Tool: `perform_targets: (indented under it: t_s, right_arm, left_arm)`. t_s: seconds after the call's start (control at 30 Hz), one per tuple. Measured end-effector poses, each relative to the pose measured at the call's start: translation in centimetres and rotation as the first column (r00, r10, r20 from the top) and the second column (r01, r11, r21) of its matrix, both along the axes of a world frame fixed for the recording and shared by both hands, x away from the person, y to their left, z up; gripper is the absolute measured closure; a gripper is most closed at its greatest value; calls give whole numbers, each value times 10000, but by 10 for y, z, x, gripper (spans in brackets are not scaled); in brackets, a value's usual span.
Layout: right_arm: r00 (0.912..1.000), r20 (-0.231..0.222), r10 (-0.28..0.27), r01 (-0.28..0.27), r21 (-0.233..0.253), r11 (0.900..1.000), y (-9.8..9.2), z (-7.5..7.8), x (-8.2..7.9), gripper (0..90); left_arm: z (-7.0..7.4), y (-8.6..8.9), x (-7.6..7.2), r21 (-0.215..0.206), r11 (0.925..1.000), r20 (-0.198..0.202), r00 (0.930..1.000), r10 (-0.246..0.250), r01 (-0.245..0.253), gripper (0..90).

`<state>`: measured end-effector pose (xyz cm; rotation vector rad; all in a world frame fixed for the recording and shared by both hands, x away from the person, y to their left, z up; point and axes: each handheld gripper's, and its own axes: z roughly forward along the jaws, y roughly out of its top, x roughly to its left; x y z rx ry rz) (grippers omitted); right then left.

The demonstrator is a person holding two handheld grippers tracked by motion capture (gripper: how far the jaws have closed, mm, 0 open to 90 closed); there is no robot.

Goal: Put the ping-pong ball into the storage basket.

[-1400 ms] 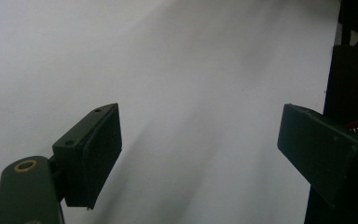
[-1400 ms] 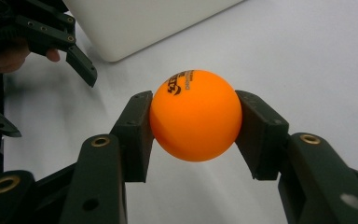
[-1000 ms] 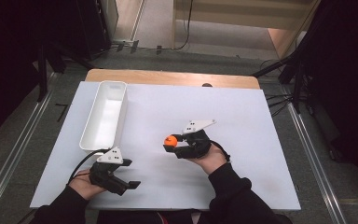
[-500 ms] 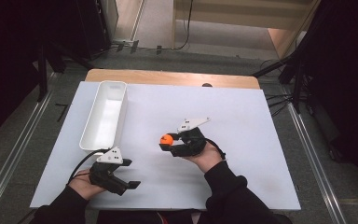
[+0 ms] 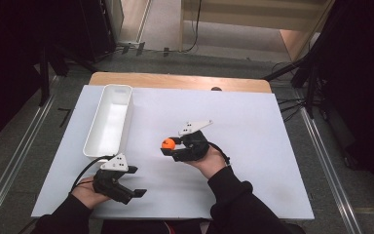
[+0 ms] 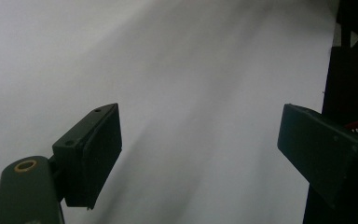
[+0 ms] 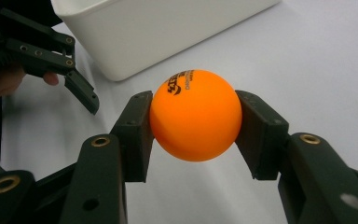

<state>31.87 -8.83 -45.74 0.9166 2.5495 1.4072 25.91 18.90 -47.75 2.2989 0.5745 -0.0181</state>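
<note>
Near the middle of the table (image 5: 253, 126), at about nine o'clock from my right hand, I've got the ball (image 5: 167, 143) — orange, pinched squarely between the jaws of the right gripper (image 5: 169, 146). In the right gripper view the ball (image 7: 195, 115) sits clamped side to side, with printing on top and the pads pressed on both flanks, so the hold looks firm.

My read: the pick is done and the drop is left. The white bin (image 5: 108, 122) lies at roughly ten o'clock from the ball, near but apart from it, and as far as I can see it is bare inside. Its near corner (image 7: 135, 32) shows just beyond the ball, so the rim is the one edge I'd have to clear — lift over it rather than slide into the wall.

The left gripper (image 5: 135, 191) rests low at seven o'clock, close to the table's near edge, its jaws spread wide on nothing; its own view shows plain white surface between them. It sits well off the line from ball to bin. Open surface runs all the way to three o'clock.
</note>
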Motion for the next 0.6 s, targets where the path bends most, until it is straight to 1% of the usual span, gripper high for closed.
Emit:
perform_targets:
  t_s: [0.13,0.23,0.33,0.43,0.6]
  right_arm:
    - [10000,-46,-47,47,28,10000,4,1,3,488]
    - [10000,52,-37,36,75,10000,7,2,5,488]
    - [10000,-1,-34,34,38,10000,9,3,7,488]
    - [10000,95,3,-4,68,10000,12,4,8,488]
    - [10000,27,70,-70,34,10000,17,6,12,488]
  left_arm:
    - [-1,0,0,-78,10000,3,10000,16,-16,140]
    - [-1,0,0,-96,10000,-2,10000,9,-9,139]
    - [-1,0,0,-89,10000,-6,10000,6,-7,140]
    - [-1,0,0,-81,10000,-6,10000,-10,10,140]
    - [-1,0,0,-85,10000,-2,10000,3,-3,140]
